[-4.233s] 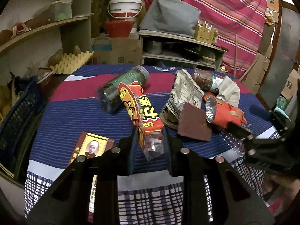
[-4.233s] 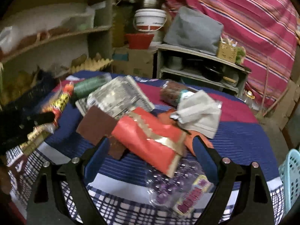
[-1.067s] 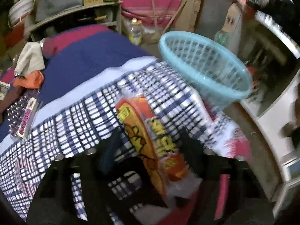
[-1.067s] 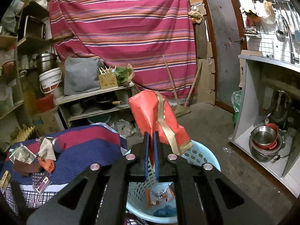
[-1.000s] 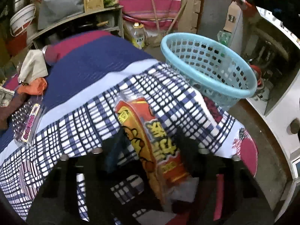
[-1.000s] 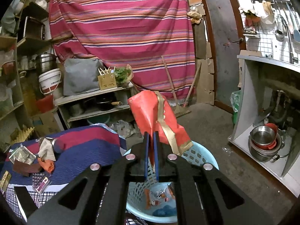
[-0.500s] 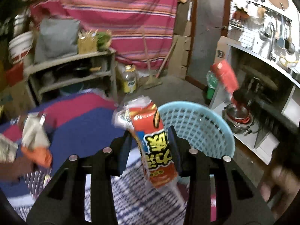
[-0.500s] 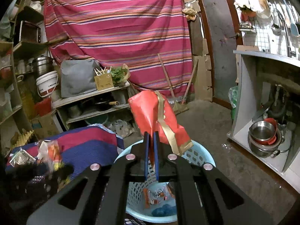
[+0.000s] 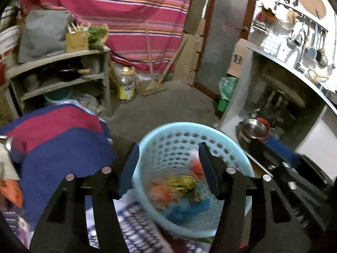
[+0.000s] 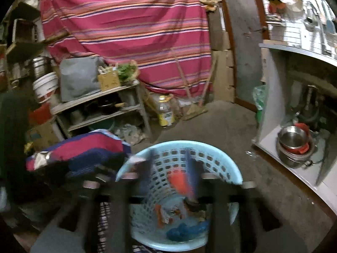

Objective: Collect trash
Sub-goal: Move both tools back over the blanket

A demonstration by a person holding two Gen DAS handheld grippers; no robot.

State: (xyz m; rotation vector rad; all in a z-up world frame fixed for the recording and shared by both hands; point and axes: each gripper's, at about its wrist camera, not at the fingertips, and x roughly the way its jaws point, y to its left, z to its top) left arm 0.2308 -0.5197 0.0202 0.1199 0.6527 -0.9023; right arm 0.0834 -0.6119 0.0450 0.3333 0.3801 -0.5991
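Note:
A light blue plastic basket (image 9: 189, 130) stands on the floor beside the table, also in the right wrist view (image 10: 210, 154). My left gripper (image 9: 168, 168) is open and empty above it; the orange and yellow snack wrapper (image 9: 181, 184) lies blurred inside the basket. My right gripper (image 10: 170, 175) is open, its fingers blurred, and the red wrapper (image 10: 179, 181) sits between them, falling into the basket. Other trash (image 10: 185, 229) lies on the basket's bottom.
The table with its blue and red cloth (image 9: 52, 139) is at the left, with some trash (image 9: 10, 189) at its edge. A shelf unit (image 9: 63, 76), an oil bottle (image 9: 126, 84) and a white cabinet with metal bowls (image 9: 254, 128) surround the bare floor.
Both grippers have opened over the basket. The snack wrapper has dropped from the left gripper into it, and the red wrapper has left the right gripper's grip.

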